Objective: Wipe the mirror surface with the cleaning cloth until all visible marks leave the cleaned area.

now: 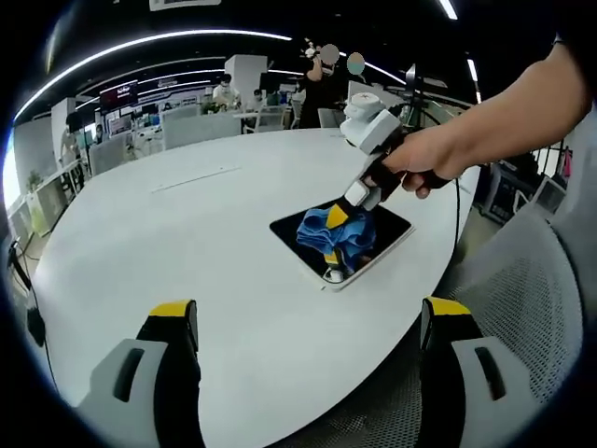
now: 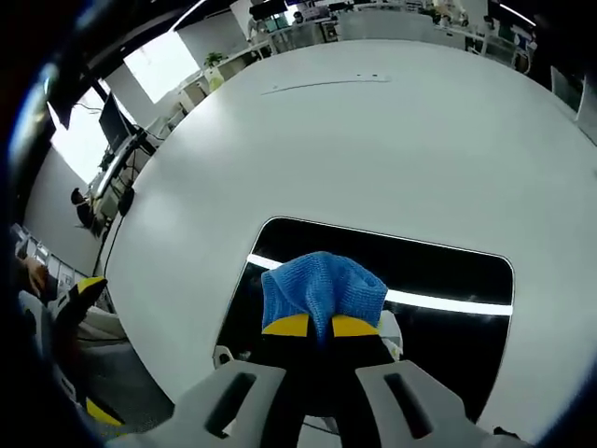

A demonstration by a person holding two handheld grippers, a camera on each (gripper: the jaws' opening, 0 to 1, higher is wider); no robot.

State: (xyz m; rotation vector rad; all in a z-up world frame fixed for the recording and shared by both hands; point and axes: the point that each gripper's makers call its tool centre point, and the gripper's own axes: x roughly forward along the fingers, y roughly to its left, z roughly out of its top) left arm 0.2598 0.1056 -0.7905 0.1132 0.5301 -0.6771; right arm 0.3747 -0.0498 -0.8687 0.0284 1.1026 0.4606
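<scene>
Mirror (image 1: 381,245) is lying flat on the white table (image 1: 187,243), at about four o'clock from the table's middle in the left gripper view and near its edge. In that view a person's hand (image 1: 424,163) is holding the right gripper (image 1: 350,213), whose jaws are pinching the blue cloth (image 1: 334,235) against the glass. In the right gripper view the cloth (image 2: 323,287) is bunching at twelve o'clock above the clamped yellow tips. Left gripper (image 1: 308,322) is hanging over the table with jaws standing apart, gripping nothing.
</scene>
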